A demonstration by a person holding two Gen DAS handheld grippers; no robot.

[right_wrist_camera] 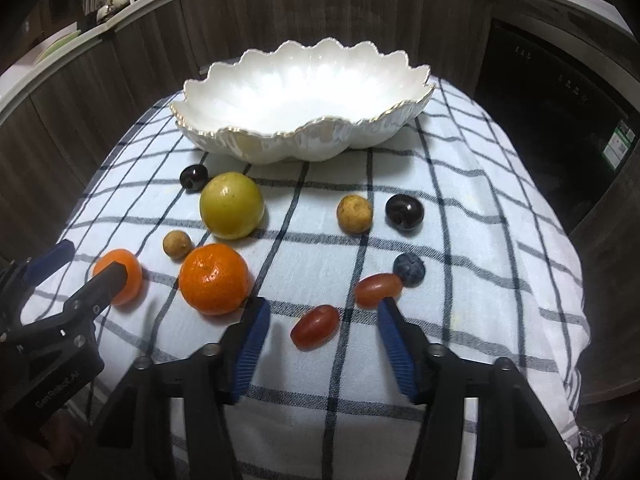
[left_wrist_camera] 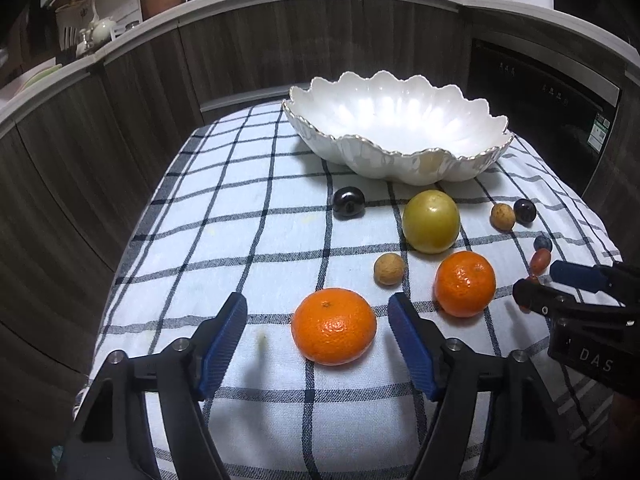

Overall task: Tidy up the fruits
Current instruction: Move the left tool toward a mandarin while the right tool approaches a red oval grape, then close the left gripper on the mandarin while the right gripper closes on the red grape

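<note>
Left gripper [left_wrist_camera: 318, 326] jaws fairly wide, straddling the near mandarin [left_wrist_camera: 334, 326], pads not touching yet. Right gripper [right_wrist_camera: 320, 330] jaws narrower, around a red grape tomato [right_wrist_camera: 315, 325], also clear of it. Nothing held. White scalloped bowl [right_wrist_camera: 240, 142] empty at the bench's far edge; checked cloth [left_wrist_camera: 248, 240] carries the rest: second mandarin [left_wrist_camera: 465, 283], yellow-green citrus [left_wrist_camera: 431, 221], dark plums, longans, blueberry. Likely best: centre each fruit, close gently, tomato looks soft. The right gripper's far jaw sits close to the other tomato [right_wrist_camera: 378, 289], so avoid nudging it. Open lane to the bowl through the cloth's middle; near fruit crowded.
</note>
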